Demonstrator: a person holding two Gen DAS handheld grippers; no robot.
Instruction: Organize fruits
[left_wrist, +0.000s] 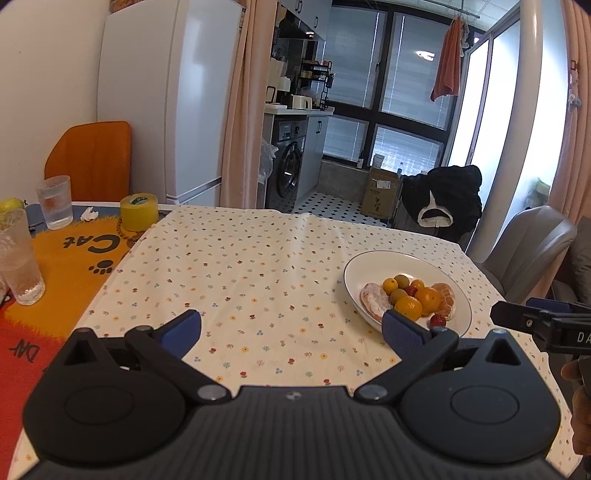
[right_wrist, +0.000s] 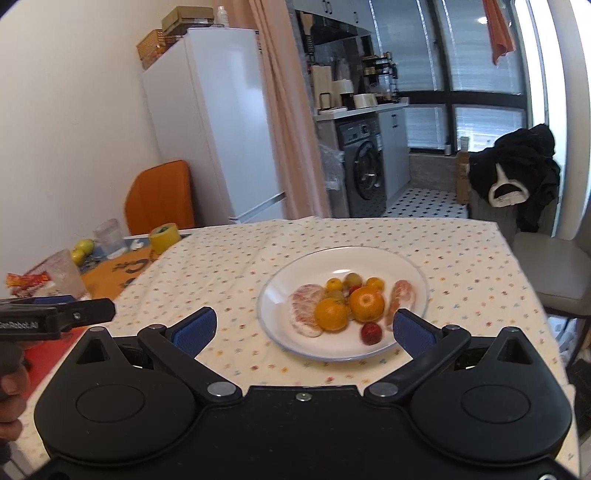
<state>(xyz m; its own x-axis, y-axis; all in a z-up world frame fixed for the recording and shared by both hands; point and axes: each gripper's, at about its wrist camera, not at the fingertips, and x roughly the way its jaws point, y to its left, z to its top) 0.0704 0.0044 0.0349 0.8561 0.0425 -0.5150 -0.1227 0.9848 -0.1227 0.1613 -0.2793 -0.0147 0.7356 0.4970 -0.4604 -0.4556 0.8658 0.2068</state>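
Over the flowered tablecloth (left_wrist: 258, 266), I am holding both my grippers level and empty, short of the white plate (right_wrist: 295, 273) where the fruit is lying.

My left gripper (left_wrist: 291, 328) is hovering with its jaws spread wide and nothing between them, off to the plate's left; my right gripper (right_wrist: 303, 328) is facing the plate head-on, jaws likewise spread, its blue pads (right_wrist: 412, 332) flanking the near rim, which I judge suits a reach into the pile; the fruit is sitting heaped together in the plate's middle: two oranges (right_wrist: 365, 302) touching, small yellow-green fruits (right_wrist: 334, 284) behind them, peeled citrus pieces (right_wrist: 304, 306) at either side, a red strawberry (right_wrist: 370, 332) nearest me; whether this heap is sorted or awaiting sorting, I cannot tell.
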